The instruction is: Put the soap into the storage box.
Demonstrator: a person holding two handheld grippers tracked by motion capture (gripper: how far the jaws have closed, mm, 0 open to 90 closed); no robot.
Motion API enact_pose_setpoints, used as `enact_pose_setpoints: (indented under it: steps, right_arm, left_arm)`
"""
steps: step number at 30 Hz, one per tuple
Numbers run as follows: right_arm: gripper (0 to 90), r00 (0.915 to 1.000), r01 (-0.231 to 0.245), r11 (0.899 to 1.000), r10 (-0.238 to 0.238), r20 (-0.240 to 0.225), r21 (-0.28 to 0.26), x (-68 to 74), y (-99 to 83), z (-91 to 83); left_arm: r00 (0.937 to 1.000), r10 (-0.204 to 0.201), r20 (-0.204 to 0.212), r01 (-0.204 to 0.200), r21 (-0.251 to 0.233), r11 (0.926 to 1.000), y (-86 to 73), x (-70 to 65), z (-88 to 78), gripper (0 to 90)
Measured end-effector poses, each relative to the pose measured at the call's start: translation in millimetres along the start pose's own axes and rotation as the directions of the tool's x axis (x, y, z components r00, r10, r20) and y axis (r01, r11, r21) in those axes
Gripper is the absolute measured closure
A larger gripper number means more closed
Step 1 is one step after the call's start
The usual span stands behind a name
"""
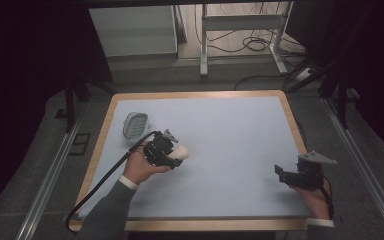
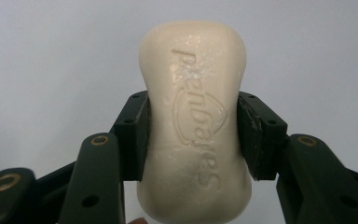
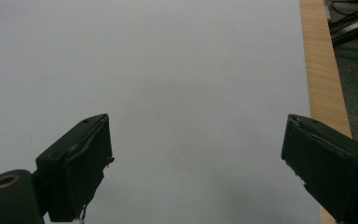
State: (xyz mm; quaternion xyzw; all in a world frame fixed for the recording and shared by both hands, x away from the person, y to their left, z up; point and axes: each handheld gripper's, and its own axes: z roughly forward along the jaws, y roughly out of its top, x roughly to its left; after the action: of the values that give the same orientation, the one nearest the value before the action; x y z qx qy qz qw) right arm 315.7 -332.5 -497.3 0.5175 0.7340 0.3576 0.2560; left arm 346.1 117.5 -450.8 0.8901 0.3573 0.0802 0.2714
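Left claw clamped across the waist of a cream soap bar, held above the pale tabletop at left of centre. In the left gripper view the two black pads press the narrowed middle of the soap bar from either side, its embossed face turned to the camera and both rounded ends projecting beyond the pads. A clear ribbed soap dish lies on the tabletop just beyond and to the left of the held bar, apart from it. Right claw rests near the right edge of the tabletop, well apart from the soap; in the right gripper view its jaws stand wide apart with nothing between them.

Likely hazards, judged from the grip: the bar is smooth, curved and probably waxy, and the pads bear on a small part of its sides, so it could pivot or slide out if the hand tilts or jolts. The dish looks light and unanchored; a bar set down off-centre, or a claw that nudges the rim, could tip it or push it across the tabletop.
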Motion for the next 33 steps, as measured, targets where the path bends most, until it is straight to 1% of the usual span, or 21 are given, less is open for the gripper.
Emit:
enact_pose_setpoints:
  steps: [4,12,16,24,33]
  right_arm:
    - [8.3,0.9999,0.010,1.000,-0.010,-0.008,-0.006,0.9,0.3,0.0]
    - [8.3,1.0000,0.006,1.000,-0.006,-0.001,0.000,-0.2,-0.7,1.2]
    - [8.4,1.0000,0.002,1.000,-0.002,0.005,0.008,-0.8,-1.0,1.4]
    - [8.4,1.0000,-0.003,1.000,0.003,0.007,0.015,-1.3,-1.3,2.0]
    - [8.3,1.0000,-0.004,1.000,0.004,0.009,0.010,-1.5,-1.2,1.4]
  left_arm:
    - [0.9999,-0.010,-0.008,0.010,-0.002,0.9999,0.1,4.1,-1.9,49.4]
    - [0.9995,-0.023,-0.020,0.023,-0.001,0.9997,1.0,12.9,-5.2,49.4]
    - [0.9992,-0.029,-0.028,0.029,-0.009,0.9996,1.3,16.4,-7.5,49.4]
    - [0.9986,-0.041,-0.034,0.041,-0.014,0.9991,2.0,24.3,-10.7,49.4]
    - [0.9977,-0.057,-0.038,0.057,-0.013,0.9983,2.9,32.5,-11.6,49.4]
